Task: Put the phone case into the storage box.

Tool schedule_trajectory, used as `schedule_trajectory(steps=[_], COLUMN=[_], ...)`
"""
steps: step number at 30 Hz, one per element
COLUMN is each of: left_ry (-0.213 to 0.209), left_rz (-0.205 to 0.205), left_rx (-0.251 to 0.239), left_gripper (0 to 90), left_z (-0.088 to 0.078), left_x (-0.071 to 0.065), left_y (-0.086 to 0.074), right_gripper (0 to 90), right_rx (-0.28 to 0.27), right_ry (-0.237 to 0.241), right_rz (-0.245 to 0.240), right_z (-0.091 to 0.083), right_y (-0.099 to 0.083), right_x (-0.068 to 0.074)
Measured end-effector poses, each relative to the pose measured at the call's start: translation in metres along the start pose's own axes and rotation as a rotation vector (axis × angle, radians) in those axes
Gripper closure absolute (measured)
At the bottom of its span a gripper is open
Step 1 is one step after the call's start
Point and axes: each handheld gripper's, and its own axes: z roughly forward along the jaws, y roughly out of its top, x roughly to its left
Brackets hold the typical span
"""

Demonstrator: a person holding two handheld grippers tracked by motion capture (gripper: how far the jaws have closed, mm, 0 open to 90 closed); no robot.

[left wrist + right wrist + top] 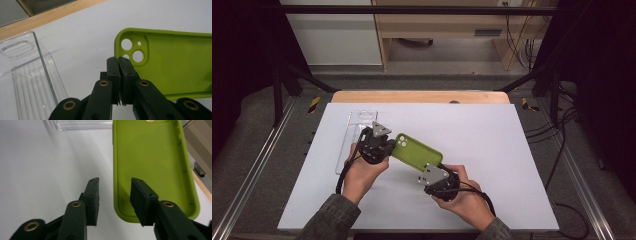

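My left gripper [119,75] clenched on green phone case [417,152] camera-end rim; right gripper [113,200] released, straddling opposite end's side wall.

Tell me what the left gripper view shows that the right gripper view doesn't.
Left gripper view alone: the camera holes in the green case, the left gripper with jaws shut on the case's edge near that corner, and the clear tray's handle slot.

Right gripper view alone: the case's plain end, with the right gripper open, one jaw on either side of its long edge.

Both: the green case, its hollow inside facing up, the clear tray and the white table.
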Motion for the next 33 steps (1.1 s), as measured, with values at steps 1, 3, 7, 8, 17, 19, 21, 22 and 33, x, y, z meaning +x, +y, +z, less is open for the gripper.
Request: schedule_trajectory(steps=[1,3,7,8,17,19,21,22,33], left_ry=[0.001,0.002,0.001,0.001,0.019,0.017,0.021,0.025,0.041], left_rz=[0.000,0.004,0.007,0.006,0.010,0.011,0.014,0.016,0.015], left_rx=[-0.001,0.002,0.008,0.008,0.014,0.013,0.011,0.011,0.014], left_gripper=[86.8,86.8,86.8,86.8,86.7,86.7,86.7,86.7,86.6], left_z=[0.000,0.001,0.004,0.004,0.009,0.009,0.009,0.009,0.011], left_x=[0.000,-0.001,-0.001,-0.001,0.000,0.001,0.001,0.001,0.010], left_y=[0.000,0.000,-0.001,-0.001,-0.003,-0.003,-0.003,-0.003,-0.002], right_gripper=[53.8,46.6,36.5,34.8,18.8,18.0,16.4,15.4,10.2], right_rx=[-0.002,-0.002,-0.023,-0.034,-0.098,-0.109,-0.115,-0.118,-0.192], right_ry=[-0.004,-0.003,-0.012,-0.018,0.029,0.048,0.062,0.070,0.070], right_rz=[0.006,0.035,0.052,0.050,0.120,0.134,0.144,0.151,0.191], right_z=[-0.001,0.000,-0.002,-0.003,0.000,0.000,0.000,0.000,-0.015], right_y=[0.000,0.000,0.001,0.001,0.000,0.001,0.001,0.001,-0.004], right_x=[-0.001,-0.004,-0.008,-0.009,-0.017,-0.018,-0.019,-0.020,-0.036])
